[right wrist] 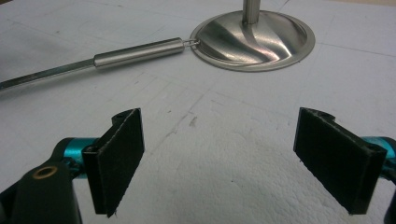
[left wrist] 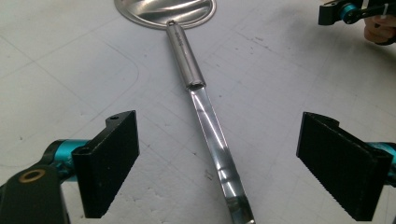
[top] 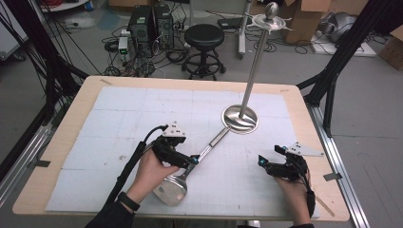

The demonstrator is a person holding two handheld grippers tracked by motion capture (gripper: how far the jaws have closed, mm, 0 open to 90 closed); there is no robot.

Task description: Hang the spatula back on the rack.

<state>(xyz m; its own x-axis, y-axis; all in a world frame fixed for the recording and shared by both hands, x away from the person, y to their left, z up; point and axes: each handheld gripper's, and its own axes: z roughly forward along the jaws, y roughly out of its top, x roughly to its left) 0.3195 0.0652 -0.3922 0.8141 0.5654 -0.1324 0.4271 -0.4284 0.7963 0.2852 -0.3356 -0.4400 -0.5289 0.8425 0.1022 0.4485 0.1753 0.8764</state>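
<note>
- Spatula (top: 190, 166): a steel utensil lying flat on the white mat (top: 119, 109), blade end near the person's edge of the table (top: 66, 118), handle running diagonally away toward the stand base (top: 240, 118).
- Handle tip: in the right gripper view the thick end of the handle (right wrist: 137, 52) reaches the rim of the round base (right wrist: 261, 44); it looks to touch, though actual contact cannot be confirmed.
- Stand: a round steel base with an upright pole (top: 254, 66) rising from its centre, standing near the middle of the mat.
- Left gripper (top: 194, 159): held directly over the spatula's thin shank, just beyond the blade. In the left gripper view the two black jaws stand wide apart with the shank (left wrist: 212, 140) running between them, touching neither pad. Nothing is grasped.
- Right gripper (top: 260, 161): positioned over bare mat near the right front of the table, well apart from the spatula. In the right gripper view the jaws are spread wide with plain mat (right wrist: 219, 154) between them; nothing held.
- Hands: each gripper is carried by one hand, forearms entering from the near edge.
</note>
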